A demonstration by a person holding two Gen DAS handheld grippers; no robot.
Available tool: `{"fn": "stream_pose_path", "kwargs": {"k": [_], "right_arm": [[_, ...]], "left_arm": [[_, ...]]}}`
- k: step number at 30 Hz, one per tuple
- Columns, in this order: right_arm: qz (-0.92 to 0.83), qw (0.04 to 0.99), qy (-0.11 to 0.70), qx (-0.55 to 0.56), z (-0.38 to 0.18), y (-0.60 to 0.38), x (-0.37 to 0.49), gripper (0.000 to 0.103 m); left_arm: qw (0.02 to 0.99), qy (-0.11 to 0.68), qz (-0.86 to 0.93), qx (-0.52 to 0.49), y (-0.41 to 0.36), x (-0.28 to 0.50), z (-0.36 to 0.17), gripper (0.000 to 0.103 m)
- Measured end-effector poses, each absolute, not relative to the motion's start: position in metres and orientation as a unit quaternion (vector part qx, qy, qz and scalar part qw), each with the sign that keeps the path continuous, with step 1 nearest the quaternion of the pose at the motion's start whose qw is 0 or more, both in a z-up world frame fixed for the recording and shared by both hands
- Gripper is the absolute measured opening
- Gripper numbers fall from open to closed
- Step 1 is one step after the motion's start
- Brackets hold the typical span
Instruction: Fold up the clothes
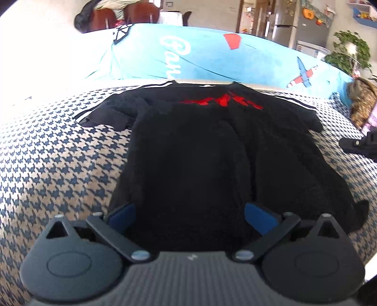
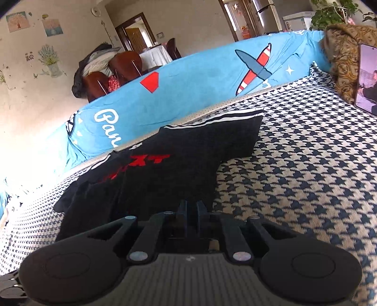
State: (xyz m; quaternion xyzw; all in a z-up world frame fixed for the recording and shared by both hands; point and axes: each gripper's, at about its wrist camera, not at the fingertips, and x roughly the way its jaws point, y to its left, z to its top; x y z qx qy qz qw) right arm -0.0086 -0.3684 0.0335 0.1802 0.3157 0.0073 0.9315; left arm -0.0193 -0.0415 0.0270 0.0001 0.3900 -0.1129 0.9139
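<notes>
Hovering with its blue pads wide apart, the left claw (image 1: 189, 215) sits over the near hem of a black shirt (image 1: 200, 146) spread flat on a houndstooth bed cover (image 1: 51, 150). At the shirt's right edge, the right claw (image 2: 192, 208) shows only a narrow gap, nothing visibly between its pads. Beyond lie a blue blanket (image 2: 193, 77), brown chairs (image 2: 110, 73) and a fridge (image 1: 286, 14).

Strong daylight comes in from the left, blowing the white cover (image 1: 59, 54) out to bare glare in both views. The black T-shirt (image 1: 188, 146) sinks into flat darkness, its folds barely readable. Fisheye bending curves the blue backrest (image 2: 200, 77) and darkens the corners. The left view is softly blurred; the houndstooth blanket (image 2: 306, 164) smears near the edges.
</notes>
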Motion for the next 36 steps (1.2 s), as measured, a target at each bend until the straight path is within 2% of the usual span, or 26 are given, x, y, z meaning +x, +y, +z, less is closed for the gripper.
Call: {"fn": "stream_pose_path", "kwargs": {"k": [7, 11, 22, 25, 29, 36], "right_arm": [[0.003, 0.926, 0.345, 0.154, 0.014, -0.370, 0.025, 0.020], [0.008, 0.924, 0.348, 0.157, 0.008, -0.373, 0.037, 0.033], [0.014, 0.922, 0.357, 0.150, -0.006, -0.371, 0.059, 0.033], [0.022, 0.923, 0.358, 0.137, -0.007, -0.367, 0.062, 0.027], [0.021, 0.926, 0.358, 0.118, -0.006, -0.361, 0.063, 0.007], [-0.047, 0.959, 0.273, 0.063, 0.027, -0.361, 0.048, 0.005]], "left_arm": [[0.908, 0.405, -0.102, -0.022, -0.037, -0.012, 0.018, 0.103], [0.910, 0.402, -0.105, -0.018, -0.038, -0.014, 0.016, 0.103], [0.910, 0.402, -0.101, -0.013, -0.041, -0.013, 0.014, 0.103], [0.910, 0.403, -0.101, -0.013, -0.042, -0.012, 0.014, 0.103], [0.910, 0.403, -0.099, -0.013, -0.043, -0.012, 0.014, 0.103], [0.912, 0.396, -0.108, -0.011, -0.047, -0.013, 0.016, 0.103]]}}
